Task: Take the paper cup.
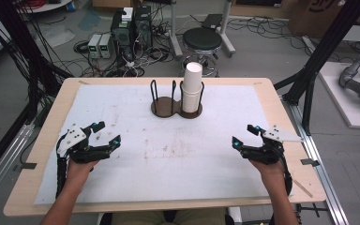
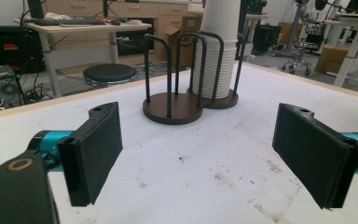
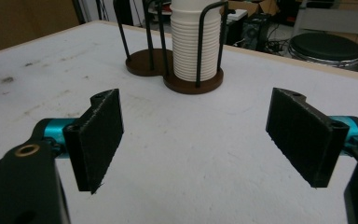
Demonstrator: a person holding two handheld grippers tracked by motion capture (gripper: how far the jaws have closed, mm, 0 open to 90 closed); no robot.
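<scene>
Stool (image 2: 109, 73) behind cup stack (image 2: 219, 51) | left gripper (image 2: 198, 156) jaws apart

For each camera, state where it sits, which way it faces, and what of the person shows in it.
High view: above the person's side, looking forward and down at the table; forearms, left gripper, right gripper.
Left gripper view: rides that gripper, facing the cup holder between its open fingers.
Right gripper view: same, its fingers framing the stack of cups.
All share holder and cups.
</scene>
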